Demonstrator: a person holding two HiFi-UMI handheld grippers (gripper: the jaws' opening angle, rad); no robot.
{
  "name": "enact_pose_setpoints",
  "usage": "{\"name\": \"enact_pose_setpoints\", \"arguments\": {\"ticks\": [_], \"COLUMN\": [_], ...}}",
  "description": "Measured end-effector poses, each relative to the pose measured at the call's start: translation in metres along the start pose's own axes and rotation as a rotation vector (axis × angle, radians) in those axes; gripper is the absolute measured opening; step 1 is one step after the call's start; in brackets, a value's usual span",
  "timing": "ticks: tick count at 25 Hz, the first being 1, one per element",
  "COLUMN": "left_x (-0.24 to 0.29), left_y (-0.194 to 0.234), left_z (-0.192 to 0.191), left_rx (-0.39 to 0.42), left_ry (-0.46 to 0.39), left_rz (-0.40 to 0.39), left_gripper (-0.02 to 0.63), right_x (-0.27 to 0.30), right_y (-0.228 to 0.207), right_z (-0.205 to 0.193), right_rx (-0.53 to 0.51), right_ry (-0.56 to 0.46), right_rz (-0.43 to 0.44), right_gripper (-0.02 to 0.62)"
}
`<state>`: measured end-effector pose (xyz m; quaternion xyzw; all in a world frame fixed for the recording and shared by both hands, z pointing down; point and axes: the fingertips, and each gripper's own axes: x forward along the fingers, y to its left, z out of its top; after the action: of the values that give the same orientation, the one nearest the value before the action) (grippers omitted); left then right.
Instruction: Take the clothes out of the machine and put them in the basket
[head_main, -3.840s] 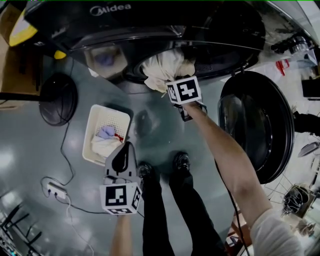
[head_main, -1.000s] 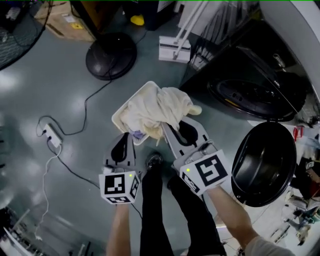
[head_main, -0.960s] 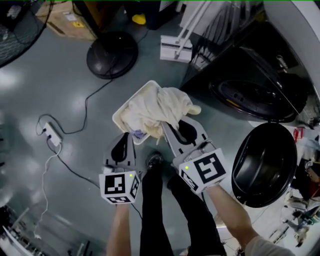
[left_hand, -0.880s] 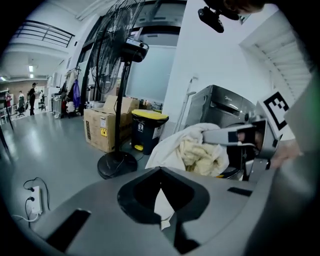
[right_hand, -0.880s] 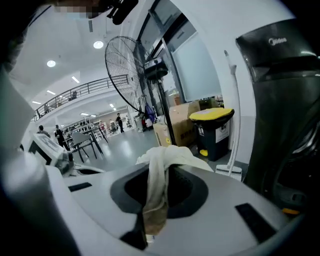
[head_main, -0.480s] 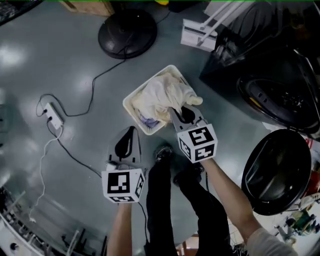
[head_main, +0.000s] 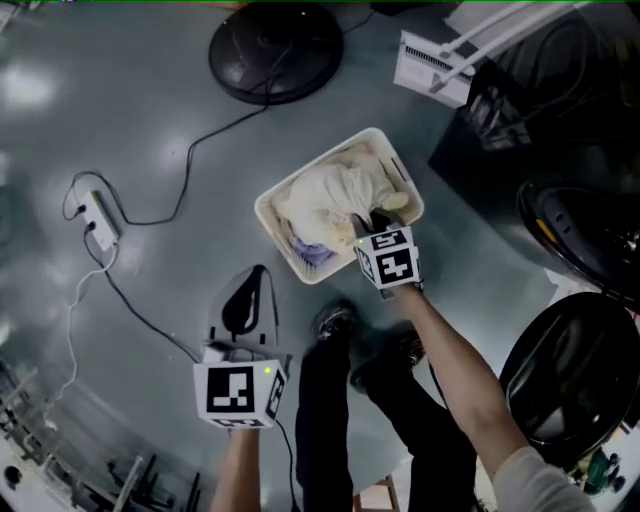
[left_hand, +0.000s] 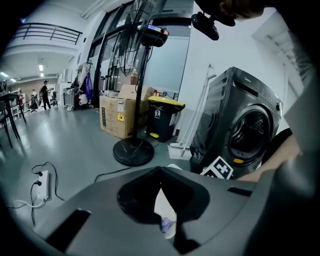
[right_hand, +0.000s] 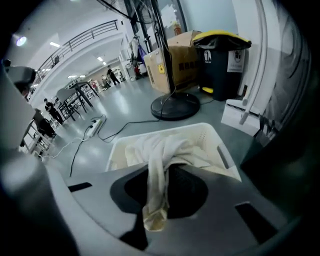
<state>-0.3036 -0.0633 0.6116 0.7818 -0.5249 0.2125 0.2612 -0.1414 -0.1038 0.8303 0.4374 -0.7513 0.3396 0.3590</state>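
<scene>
Clenched on the cloth heaped in the basket, the right tongs should let go over its middle so nothing trails over the rim; the left tongs hang closed, empty, near it.

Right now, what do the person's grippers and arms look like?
Both the left gripper and right gripper are grey, with two curved jaws round a dark teardrop hollow. Each carries a white cube printed with black square markers. A pale sleeve shows on the right arm; trousers are dark.
</scene>
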Motion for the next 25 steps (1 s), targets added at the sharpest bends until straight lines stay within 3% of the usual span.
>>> {"name": "enact_pose_setpoints", "arguments": {"ticks": [6, 15, 22, 24, 25], "left_x": [0.011, 0.017, 0.014, 0.014, 0.014], "left_y": [0.014, 0.024, 0.022, 0.018, 0.015], "left_z": [-0.030, -0.045, -0.037, -0.033, -0.031], "left_rx": [-0.008, 0.011, 0.011, 0.015, 0.017], "left_ry": [0.021, 0.033, 0.018, 0.015, 0.012], "left_rz": [0.014, 0.024, 0.012, 0.008, 0.006], "left_gripper": [0.017, 0.017, 0.017, 0.017, 0.017], "right_x": [0.062, 0.105, 0.105, 0.099, 0.096], "right_y": [-0.010, -0.018, -0.015, -0.015, -0.016], "right_z": [-0.038, -0.071, -0.074, -0.067, -0.061], "right_rx": [-0.025, 0.005, 0.019, 0.029, 0.034], "right_ry": [0.132, 0.279, 0.301, 0.263, 0.230], "right_rz": [-0.021, -0.042, -0.031, -0.015, -0.007], "right_gripper": [0.063, 0.063, 0.075, 0.129, 0.217]}}
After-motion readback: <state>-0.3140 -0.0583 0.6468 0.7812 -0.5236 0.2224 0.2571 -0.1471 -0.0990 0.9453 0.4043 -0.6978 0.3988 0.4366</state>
